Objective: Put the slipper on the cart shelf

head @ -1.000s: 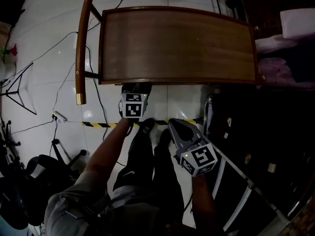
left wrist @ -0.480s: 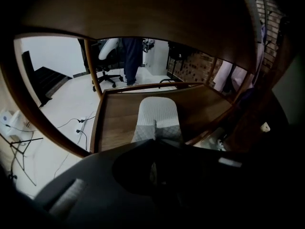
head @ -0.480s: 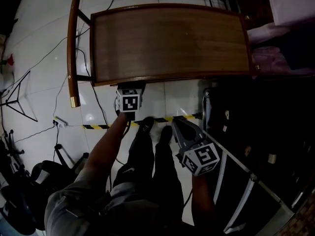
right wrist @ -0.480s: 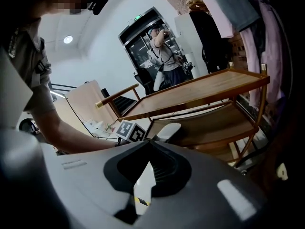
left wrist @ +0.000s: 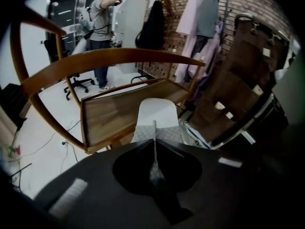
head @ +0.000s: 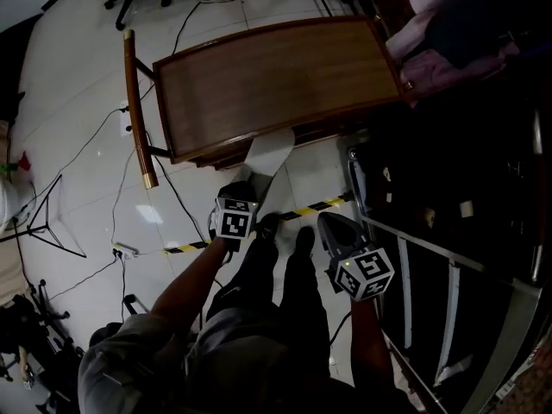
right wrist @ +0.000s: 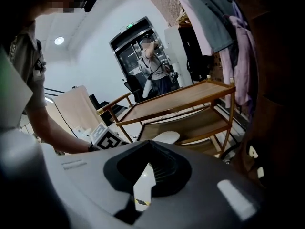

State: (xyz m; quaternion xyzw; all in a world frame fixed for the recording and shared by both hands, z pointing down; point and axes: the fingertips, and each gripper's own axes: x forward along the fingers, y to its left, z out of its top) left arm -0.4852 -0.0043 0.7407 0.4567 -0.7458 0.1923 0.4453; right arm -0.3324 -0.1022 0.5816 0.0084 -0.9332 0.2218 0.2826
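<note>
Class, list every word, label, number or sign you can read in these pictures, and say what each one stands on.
No text in these pictures can be read.
Green sign above the far doorway, right gripper view: too small to read.
Left cube and right cube, head view: black-and-white square patterns, not words or numbers.

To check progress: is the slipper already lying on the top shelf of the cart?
No, the slipper is pinched in the shut left hand-held gripper, and the cart's top shelf carries nothing.
</note>
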